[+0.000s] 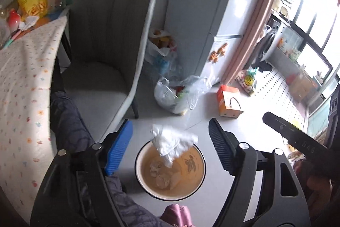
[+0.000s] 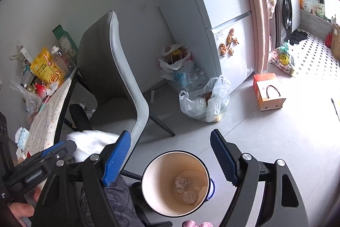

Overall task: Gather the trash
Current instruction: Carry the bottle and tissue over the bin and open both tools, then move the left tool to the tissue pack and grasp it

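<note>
The white tissue [image 1: 173, 145] hangs in the air right over the bin [image 1: 140, 171], between the fingers of the left gripper [image 1: 170, 148], which are spread wide and not touching it. The right gripper [image 2: 170, 154] is spread wide too and holds nothing. The bin sits on the floor [image 1: 244, 120] straight below both grippers, so the tissue only has to go down.

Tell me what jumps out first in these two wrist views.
A crumpled white tissue in mid-air between the open fingers of the left gripper, right above a round bin already holding wads. The right gripper, also open, looks into the same bin. Behind, a grey chair and clear plastic bags on the floor by the fridge.
</note>
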